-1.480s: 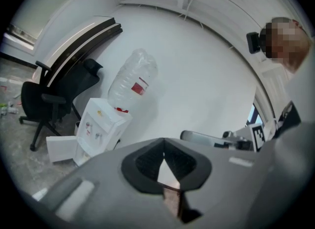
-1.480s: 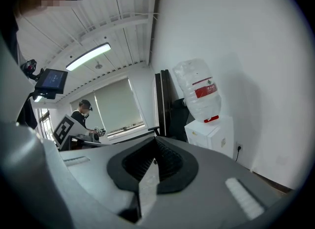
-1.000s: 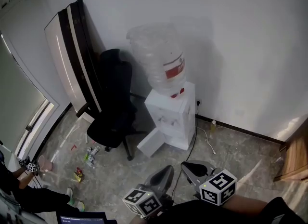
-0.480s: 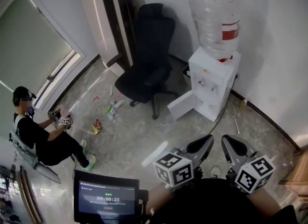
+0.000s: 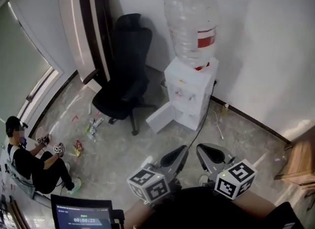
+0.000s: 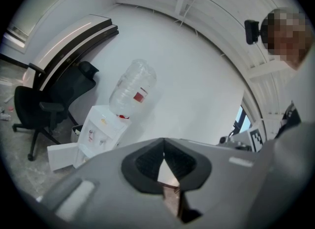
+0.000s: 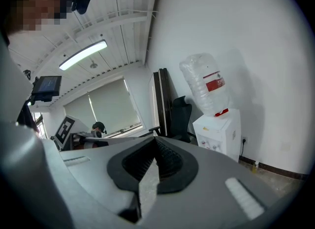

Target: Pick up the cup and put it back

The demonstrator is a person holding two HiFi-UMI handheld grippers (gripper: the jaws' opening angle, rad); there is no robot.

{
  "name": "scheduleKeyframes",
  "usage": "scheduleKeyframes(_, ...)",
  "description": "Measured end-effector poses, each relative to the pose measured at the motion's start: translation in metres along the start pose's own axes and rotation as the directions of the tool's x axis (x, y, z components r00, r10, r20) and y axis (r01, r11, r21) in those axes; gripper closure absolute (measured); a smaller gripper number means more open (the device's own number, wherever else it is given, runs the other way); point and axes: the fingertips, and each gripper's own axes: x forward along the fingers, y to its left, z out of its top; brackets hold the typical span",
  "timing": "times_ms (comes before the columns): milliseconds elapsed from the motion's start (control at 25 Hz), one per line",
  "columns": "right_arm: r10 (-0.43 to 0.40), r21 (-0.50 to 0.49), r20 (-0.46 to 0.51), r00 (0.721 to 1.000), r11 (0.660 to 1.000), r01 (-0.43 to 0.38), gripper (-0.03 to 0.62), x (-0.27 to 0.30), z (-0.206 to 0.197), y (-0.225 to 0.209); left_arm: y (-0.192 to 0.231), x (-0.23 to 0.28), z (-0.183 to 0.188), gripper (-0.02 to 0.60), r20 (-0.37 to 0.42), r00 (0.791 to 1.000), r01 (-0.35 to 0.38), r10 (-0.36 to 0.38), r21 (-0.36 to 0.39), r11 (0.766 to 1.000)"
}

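Observation:
No cup shows in any view. My left gripper [image 5: 180,150] and right gripper [image 5: 201,150] are held close to my body at the bottom of the head view, side by side and pointing toward a water dispenser [image 5: 189,94]. In the left gripper view the left gripper [image 6: 164,141] has its jaw tips touching with nothing between them. The right gripper [image 7: 155,140] looks the same in its own view, tips together and holding nothing. The dispenser [image 6: 101,130] [image 7: 218,129] is white, carries a large clear bottle [image 5: 191,28], and stands against the wall.
A black office chair [image 5: 124,70] stands left of the dispenser, whose lower door [image 5: 161,117] hangs open. A power cable [image 5: 202,122] runs across the floor. Litter [image 5: 91,128] lies on the tiles. A person [image 5: 29,163] sits at the left. A wooden cabinet [image 5: 298,160] is at the right.
The head view has swung: the dispenser and chair have shifted left in the picture, and the seated person sits lower left. Both grippers stay shut near my body.

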Motion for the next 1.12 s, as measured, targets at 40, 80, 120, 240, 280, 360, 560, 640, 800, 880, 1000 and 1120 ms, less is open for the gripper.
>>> scheduleKeyframes(40, 0.006, 0.002, 0.0, 1.0, 1.0, -0.006, 0.586, -0.001, 0.001, -0.001, 0.0, 0.001, 0.0, 0.578, 0.005, 1.0, -0.01, 0.01, 0.003, 1.0)
scheduleKeyframes(80, 0.009, 0.007, -0.003, 1.0, 1.0, -0.009, 0.586, -0.003, 0.002, -0.002, -0.002, 0.003, 0.0, 0.578, 0.005, 1.0, -0.015, 0.015, 0.002, 1.0)
scheduleKeyframes(120, 0.008, 0.013, -0.007, 1.0, 1.0, -0.008, 0.586, -0.005, 0.003, -0.003, -0.005, 0.005, 0.0, 0.578, 0.002, 1.0, -0.016, 0.016, 0.001, 1.0)
scheduleKeyframes(240, -0.001, 0.024, -0.014, 1.0, 1.0, 0.001, 0.586, -0.011, 0.006, -0.008, -0.012, 0.01, 0.002, 0.578, -0.011, 1.0, -0.017, 0.017, 0.0, 1.0)
scheduleKeyframes(280, -0.003, 0.025, -0.012, 1.0, 1.0, 0.003, 0.586, -0.011, 0.007, -0.01, -0.012, 0.011, 0.002, 0.578, -0.011, 1.0, -0.015, 0.015, 0.0, 1.0)
scheduleKeyframes(360, -0.003, 0.023, -0.008, 1.0, 1.0, 0.004, 0.586, -0.01, 0.009, -0.012, -0.012, 0.013, 0.005, 0.578, -0.007, 1.0, -0.019, 0.019, 0.006, 1.0)
scheduleKeyframes(560, 0.005, 0.027, -0.018, 1.0, 1.0, -0.004, 0.586, -0.009, 0.007, -0.012, -0.015, 0.014, 0.005, 0.578, 0.002, 1.0, -0.014, 0.014, 0.042, 0.999)
scheduleKeyframes(640, 0.007, 0.03, -0.022, 1.0, 1.0, -0.007, 0.586, -0.01, 0.006, -0.012, -0.018, 0.014, 0.005, 0.578, -0.003, 1.0, -0.017, 0.018, 0.047, 0.999)
scheduleKeyframes(800, 0.024, 0.032, -0.013, 1.0, 0.999, -0.023, 0.586, -0.01, 0.007, -0.011, -0.015, 0.014, 0.004, 0.578, -0.004, 1.0, -0.03, 0.031, 0.038, 0.999)
scheduleKeyframes(880, 0.033, 0.031, -0.01, 0.999, 0.999, -0.033, 0.586, -0.01, 0.007, -0.011, -0.015, 0.015, 0.004, 0.578, -0.013, 0.999, -0.04, 0.04, 0.039, 0.998)
scheduleKeyframes(1000, 0.04, 0.028, -0.008, 0.999, 0.999, -0.04, 0.588, -0.011, 0.006, -0.011, -0.016, 0.017, 0.001, 0.578, -0.012, 0.999, -0.029, 0.03, 0.046, 0.999)
scheduleKeyframes(1120, 0.037, 0.03, -0.005, 0.999, 0.999, -0.037, 0.588, -0.012, 0.007, -0.01, -0.019, 0.016, 0.004, 0.578, -0.014, 0.999, -0.034, 0.034, 0.051, 0.998)
